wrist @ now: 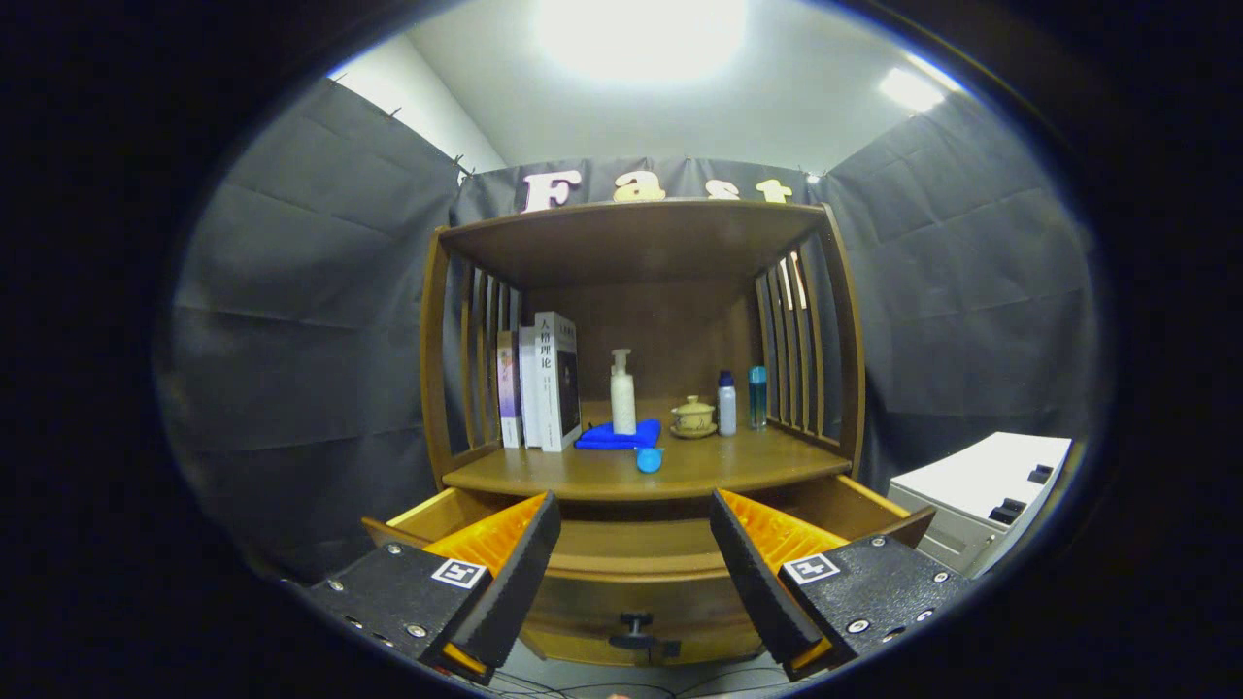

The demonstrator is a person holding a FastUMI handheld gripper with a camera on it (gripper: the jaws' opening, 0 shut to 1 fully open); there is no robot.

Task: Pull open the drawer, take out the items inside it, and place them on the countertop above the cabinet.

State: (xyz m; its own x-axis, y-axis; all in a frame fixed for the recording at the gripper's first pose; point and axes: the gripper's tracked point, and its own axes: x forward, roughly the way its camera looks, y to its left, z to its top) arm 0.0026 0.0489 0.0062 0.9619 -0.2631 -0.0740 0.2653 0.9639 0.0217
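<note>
Already you have the cabinet point(641, 388) square ahead of you, its open shelf bay rising beyond the fingers and the drawer point(636, 553) standing pulled out below the countertop point(757, 461), so I judge the pulling step done and the unloading step in hand. Your gripper point(636, 563) hangs with its fingers spread wide and nothing between them; the drawer's front panel and its dark knob point(636, 626) lie in the gap between the fingers, the knob low and close. What the drawer holds you cannot tell from here, since its front wall and both fingers hide the inside. On the countertop, beyond the fingers, stand a row of books point(544, 383) at the left, then a blue cloth point(612, 437) with a white pump bottle point(622, 393) on it, a small lidded cup point(693, 416) on a saucer, a white bottle with a blue cap point(726, 403) and a teal bottle point(757, 396) near the right slats. A small blue ball point(649, 459) sits just in front of the cloth, near the counter's front edge; it may already have come out of the drawer, though that is only a guess. Next you probably need to lift and tip forward until the drawer's inside comes into sight, then bring the open fingers down on whatever remains. A white unit point(981, 495) stands well apart, to the right.
</note>
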